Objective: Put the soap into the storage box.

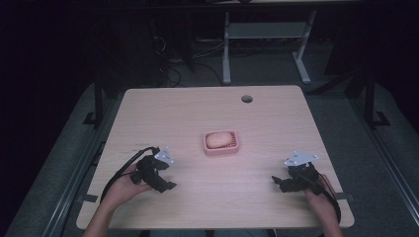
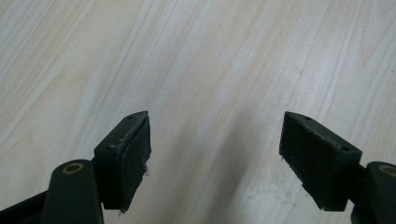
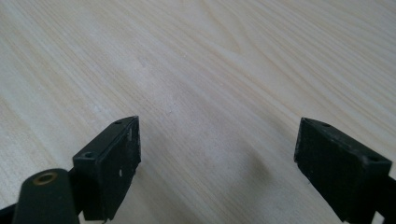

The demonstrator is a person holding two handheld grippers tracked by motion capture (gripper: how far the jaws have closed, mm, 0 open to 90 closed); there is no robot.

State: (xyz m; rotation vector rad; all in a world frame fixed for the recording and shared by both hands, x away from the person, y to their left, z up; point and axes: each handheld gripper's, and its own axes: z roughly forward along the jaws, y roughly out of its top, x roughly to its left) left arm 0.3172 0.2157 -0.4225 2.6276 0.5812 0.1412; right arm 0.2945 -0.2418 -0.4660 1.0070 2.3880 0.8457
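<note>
Out on the desk (image 1: pixel 207 113), a small tray (image 1: pixel 221 143) sits near the middle, and inside it lies a rounded lump (image 1: pixel 219 139), possibly soap. Behind the tray, toward the far edge and a touch to the right, there's a cable hole (image 1: pixel 246 98) in the desk. Down at the near edge, the left claw (image 1: pixel 165 183) sits to the left and nearer than the tray, the right claw (image 1: pixel 277 181) to the right and nearer, the two well apart. Beyond the desk's far edge, the legs of another table (image 1: pixel 267 44) stand on the floor.

Each black tool (image 1: pixel 168 183) carries a grey three-cornered plate and black cable.
</note>
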